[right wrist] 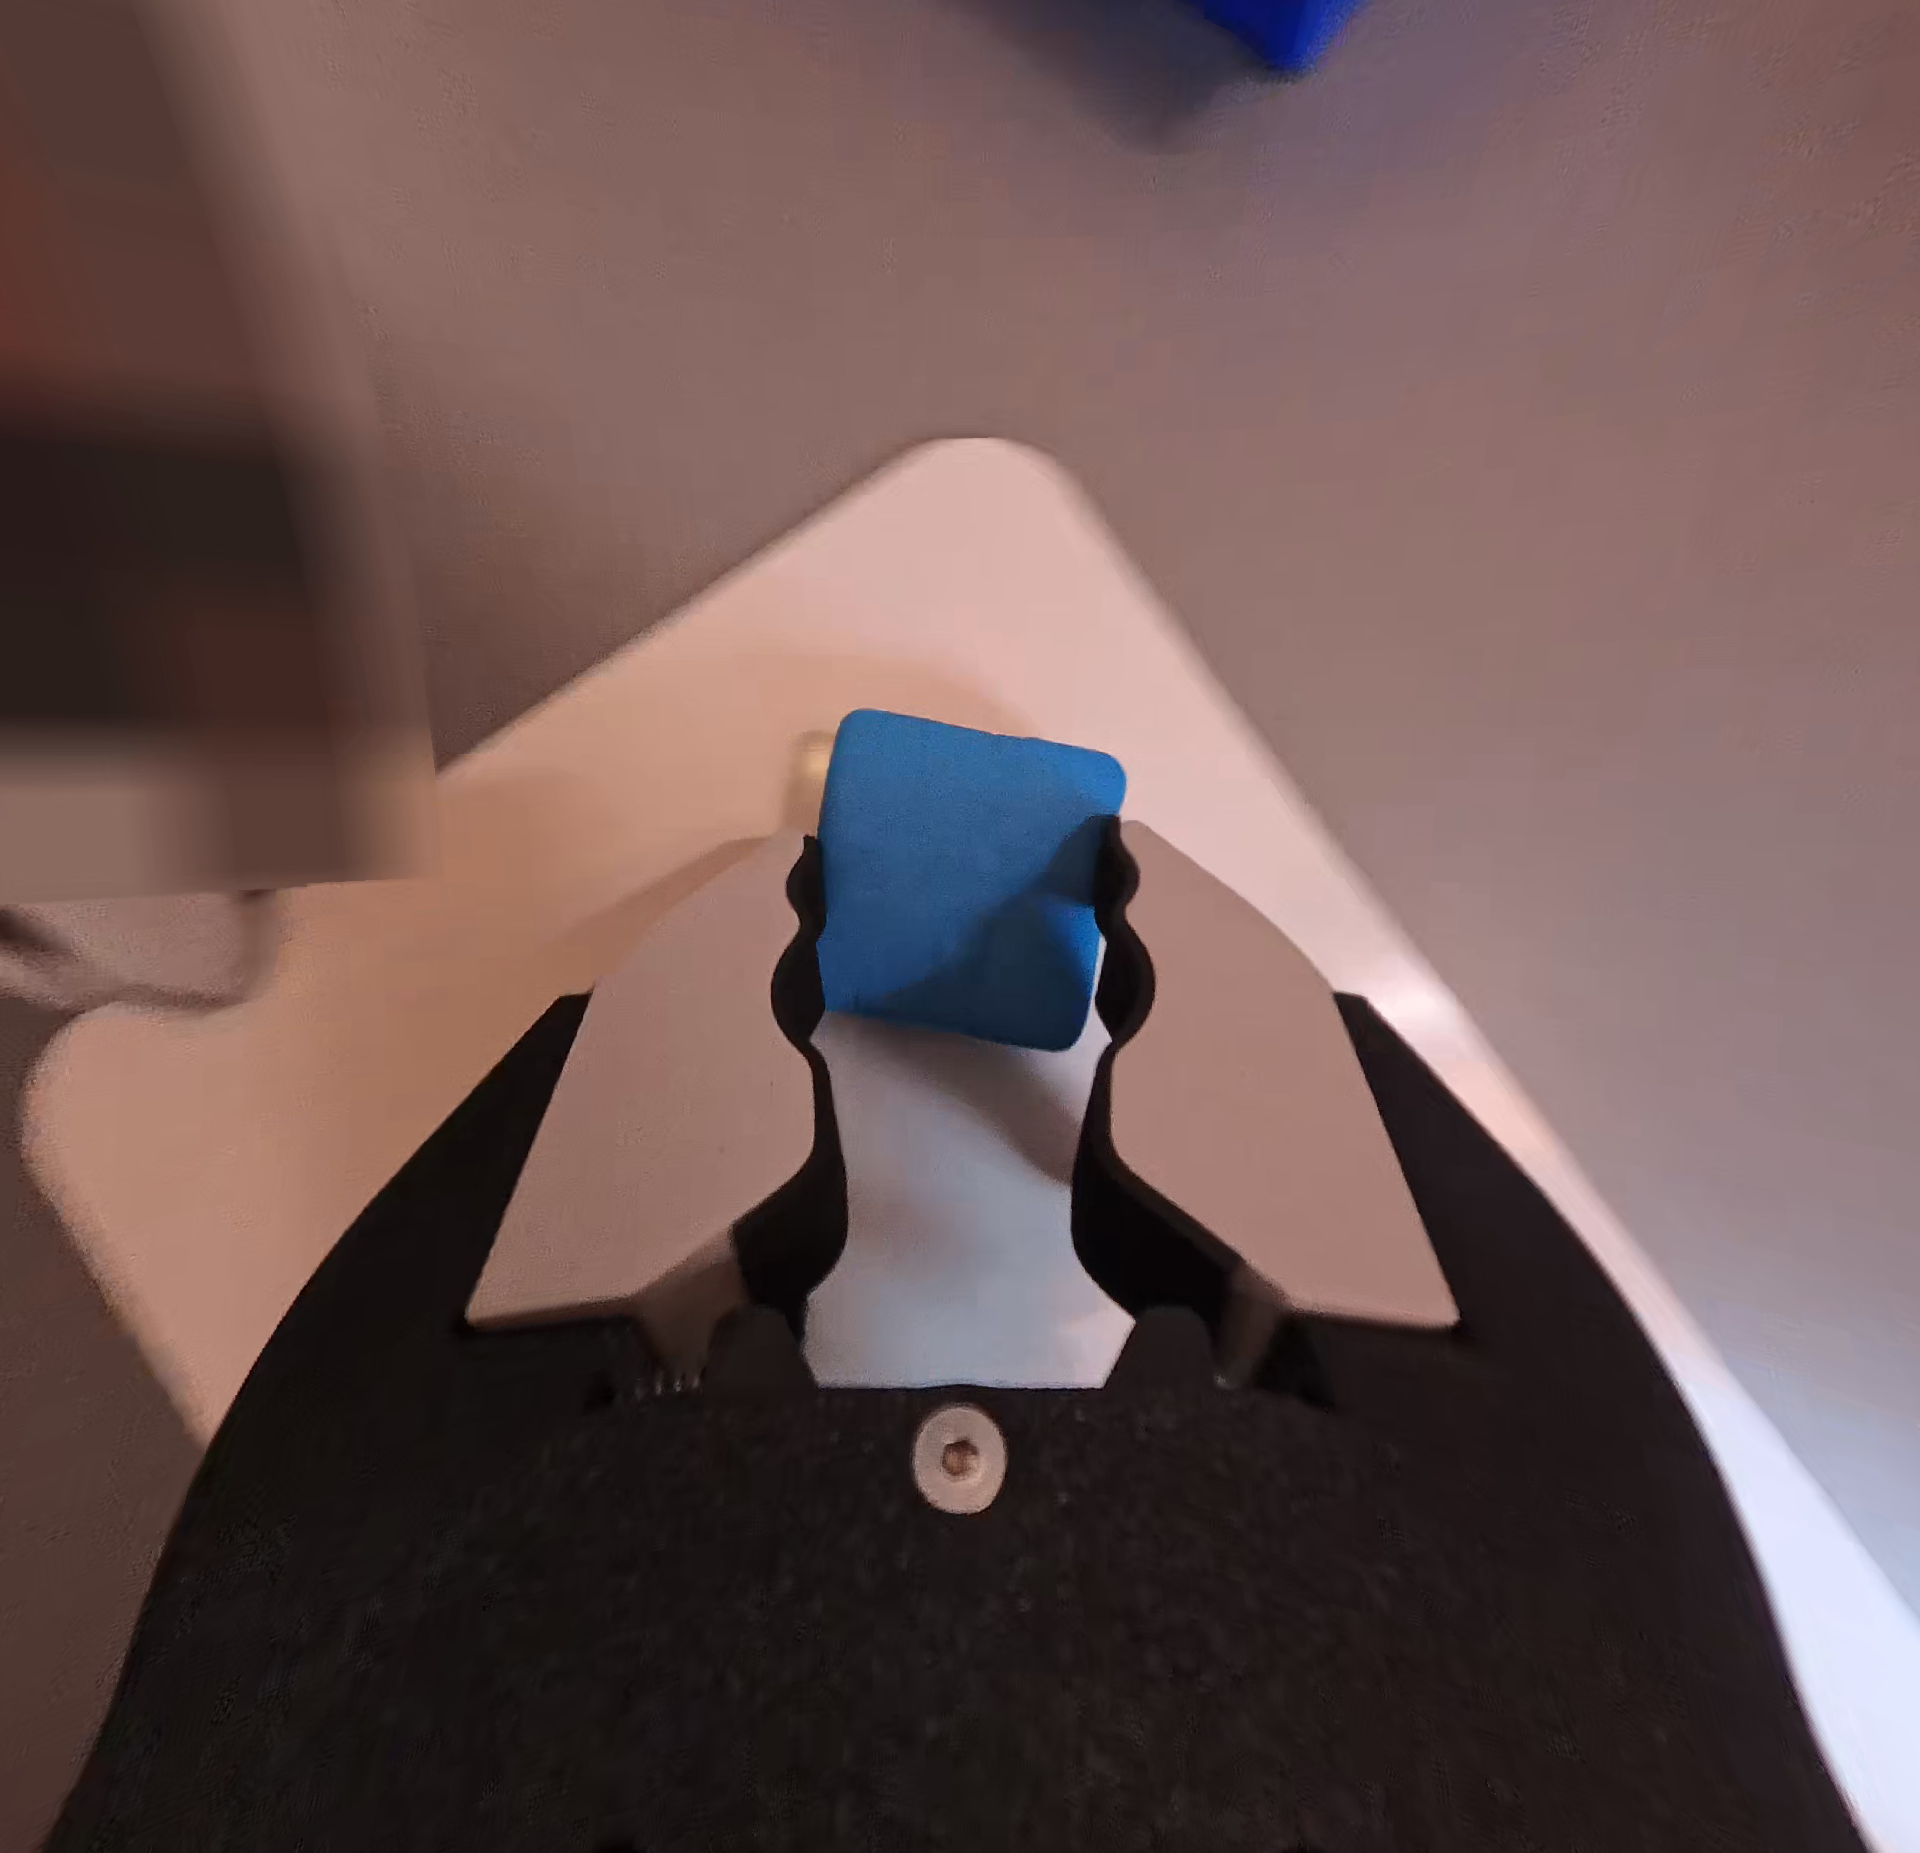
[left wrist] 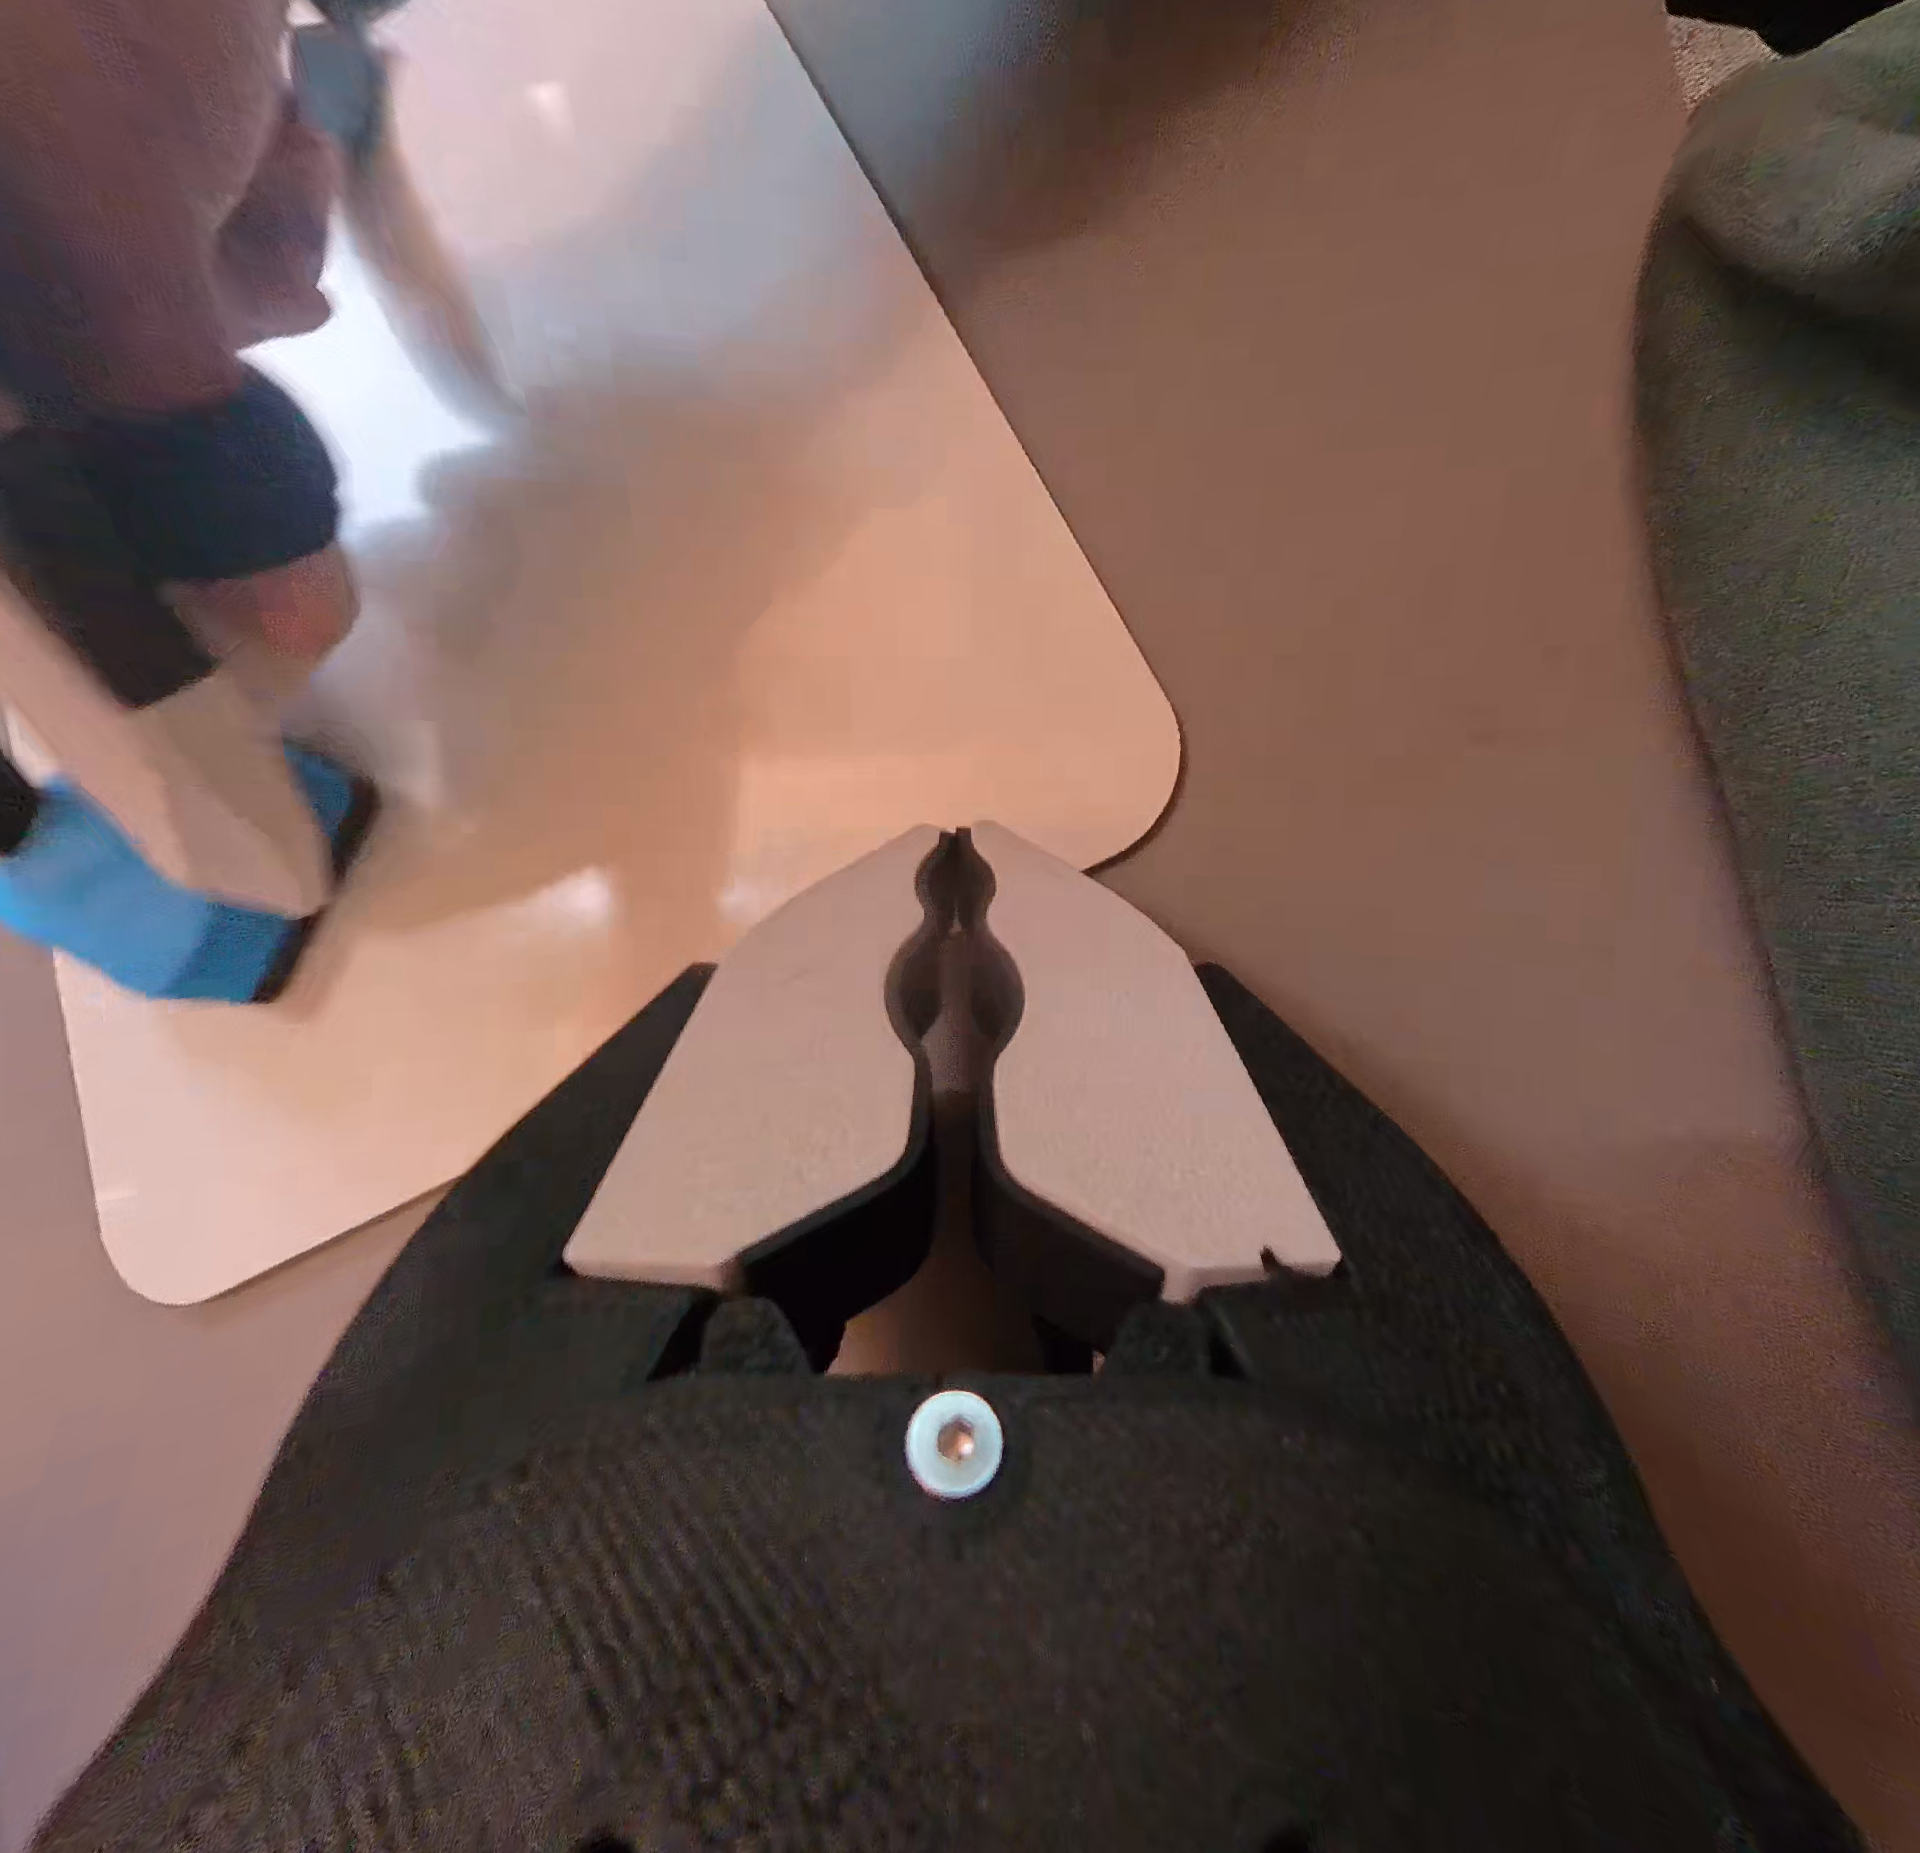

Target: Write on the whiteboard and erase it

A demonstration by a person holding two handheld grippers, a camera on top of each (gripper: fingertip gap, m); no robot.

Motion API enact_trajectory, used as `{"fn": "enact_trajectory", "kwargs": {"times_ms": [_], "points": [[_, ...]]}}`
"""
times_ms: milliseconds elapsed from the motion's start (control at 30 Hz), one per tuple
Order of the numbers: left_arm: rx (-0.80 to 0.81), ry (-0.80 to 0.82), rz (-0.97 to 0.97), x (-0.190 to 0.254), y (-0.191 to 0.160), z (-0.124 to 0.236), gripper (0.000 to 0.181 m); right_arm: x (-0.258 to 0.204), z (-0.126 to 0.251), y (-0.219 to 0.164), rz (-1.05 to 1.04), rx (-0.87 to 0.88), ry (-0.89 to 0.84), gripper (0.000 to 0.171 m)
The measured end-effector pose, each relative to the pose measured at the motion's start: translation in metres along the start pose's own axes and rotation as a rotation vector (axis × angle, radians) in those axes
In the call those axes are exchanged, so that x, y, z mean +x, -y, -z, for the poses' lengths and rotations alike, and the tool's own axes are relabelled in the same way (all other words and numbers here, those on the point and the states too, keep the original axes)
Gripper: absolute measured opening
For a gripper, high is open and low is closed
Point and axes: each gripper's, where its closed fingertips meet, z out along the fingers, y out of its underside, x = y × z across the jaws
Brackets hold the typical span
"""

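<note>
Right wrist view: right gripper (right wrist: 961,889) fingers clamp a blue foam eraser (right wrist: 961,889), likely soft and light, gripped across its sides, on the whiteboard (right wrist: 623,795); left gripper (left wrist: 958,847) clenched empty.

The left wrist view looks steeply down along its own closed fingers at a rounded corner of the whiteboard (left wrist: 665,598) lying on the table (left wrist: 1403,660), close above it. The right wrist view hangs close over the board's (right wrist: 623,816) opposite side (its fingers gripping the blue eraser (right wrist: 956,878)). Both share the board; the left view also catches the eraser (left wrist: 156,920) near the board's left edge.
</note>
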Motion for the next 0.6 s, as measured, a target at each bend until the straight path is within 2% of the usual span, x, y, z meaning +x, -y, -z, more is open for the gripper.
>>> {"fn": "enact_trajectory", "kwargs": {"times_ms": [100,133,200,267,300,400,467,533,600], "points": [[-0.002,0.001,0.006,-0.001,-0.001,0.0,0.001,-0.067,-0.007,0.012,0.152,-0.009,0.105,0.051],[-0.002,0.0,0.005,-0.001,-0.001,0.0,0.0,-0.073,-0.014,0.02,0.171,-0.004,0.113,0.052],[-0.005,0.002,-0.003,-0.001,0.0,-0.001,0.0,-0.042,-0.021,0.03,0.103,0.033,0.064,0.052],[-0.01,0.014,-0.012,-0.001,0.0,-0.001,0.001,0.0,-0.01,0.015,0.031,0.0,-0.009,0.052],[-0.012,0.016,-0.013,-0.001,0.0,0.0,0.0,0.002,0.0,0.002,0.038,-0.029,-0.006,0.051],[-0.013,0.013,-0.007,0.0,-0.002,0.002,0.0,-0.07,0.011,-0.012,0.187,0.013,0.152,0.051],[-0.005,-0.028,-0.005,0.005,-0.001,0.002,0.001,-0.104,0.008,-0.007,0.285,-0.015,0.18,0.052],[-0.01,-0.073,0.012,0.01,-0.002,0.004,0.0,-0.098,0.0,0.004,0.286,-0.006,0.192,0.052],[-0.012,-0.057,0.004,0.009,-0.003,0.004,0.001,-0.058,-0.006,0.012,0.177,0.043,0.108,0.052]]}}
